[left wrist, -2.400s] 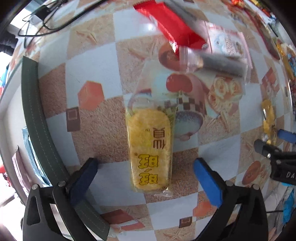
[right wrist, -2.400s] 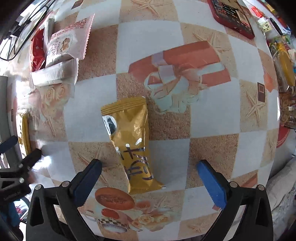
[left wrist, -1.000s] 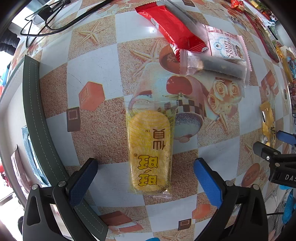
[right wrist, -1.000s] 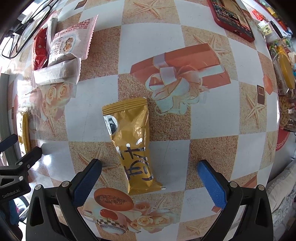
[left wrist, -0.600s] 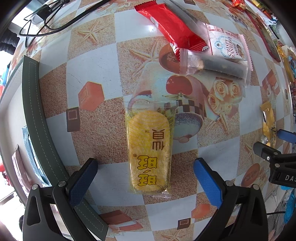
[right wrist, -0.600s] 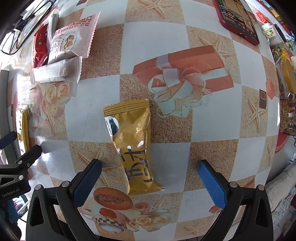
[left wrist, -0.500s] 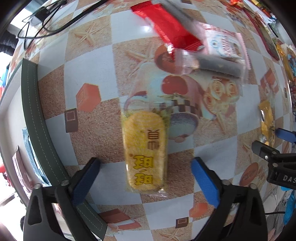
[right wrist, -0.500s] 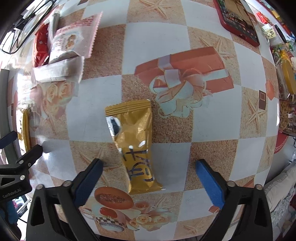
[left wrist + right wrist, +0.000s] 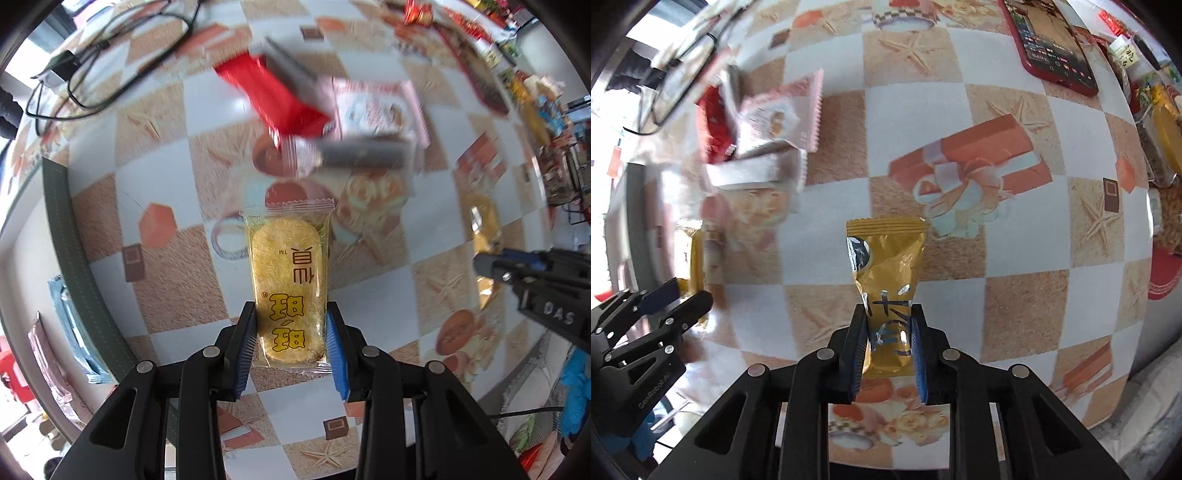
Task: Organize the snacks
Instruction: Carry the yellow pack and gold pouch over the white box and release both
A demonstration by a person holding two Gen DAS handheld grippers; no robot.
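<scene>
Both grippers are at the pick-up step, each with a snack pinched at its near end. The left gripper (image 9: 291, 338) has its jaws closed on the lower part of the yellow rice cracker pack (image 9: 288, 284), whose clear wrapper stands out ahead of the jaws toward 12 o'clock. The right gripper (image 9: 888, 341) has its jaws closed on the bottom of the gold foil packet (image 9: 886, 273), which also points toward 12 o'clock; its foil is creased where the pads bite. Both packs look lifted just clear of the desk (image 9: 912, 107), though the blur makes it hard to be sure.

The sorted group lies further out. In the left view, the red packet (image 9: 273, 99) sits at about 12 o'clock from the cracker, with the pink-and-white biscuit pack (image 9: 373, 107) at its right and a grey-filled clear sachet (image 9: 354, 155) lying across just below them; the three touch or overlap. In the right view that same pile is at about 10 o'clock from the gold packet, well apart from it. A red phone (image 9: 1052, 40) lies at 1 o'clock, away from the snacks.

The next move, as I judge it, is to carry both packs to that pile and lay them alongside it. The cracker is brittle and held by one end only, so it calls for a level, gentle carry and a low release. The gold packet may slip in the grip, its foil being slick and narrow there.
</scene>
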